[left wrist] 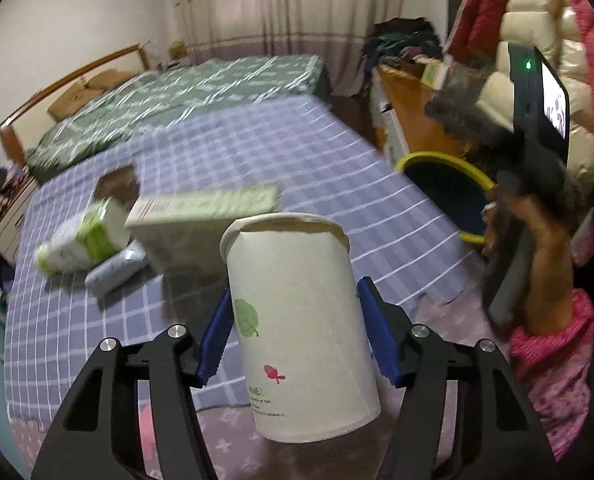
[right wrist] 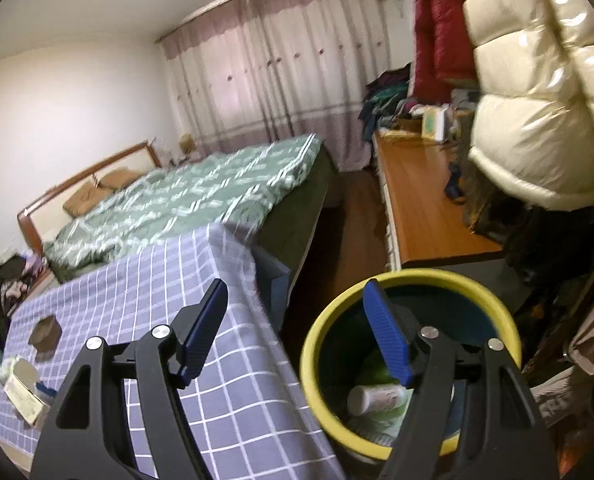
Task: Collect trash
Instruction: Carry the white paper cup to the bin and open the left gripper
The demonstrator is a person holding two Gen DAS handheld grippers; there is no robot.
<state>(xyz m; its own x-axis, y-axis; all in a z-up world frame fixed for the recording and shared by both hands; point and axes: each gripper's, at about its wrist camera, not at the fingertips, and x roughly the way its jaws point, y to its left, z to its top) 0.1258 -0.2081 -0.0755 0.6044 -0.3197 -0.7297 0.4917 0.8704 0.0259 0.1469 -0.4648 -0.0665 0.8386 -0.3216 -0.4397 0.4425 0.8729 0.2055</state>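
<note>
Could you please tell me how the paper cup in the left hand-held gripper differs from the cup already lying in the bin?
The paper cup stands nearly upright between the left hand-held gripper's pads; the cup in the bin lies on its side. The first is above the table edge, the second sits among trash inside the yellow-rimmed bin. Both are white.

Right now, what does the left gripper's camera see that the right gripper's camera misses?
Only the left wrist view shows the paper cup clamped in the left gripper, plus the person's right hand.

Only the right wrist view shows inside the bin: a white bottle lying there, behind the open, empty right gripper.

Both show the yellow-rimmed bin and checked tablecloth.
</note>
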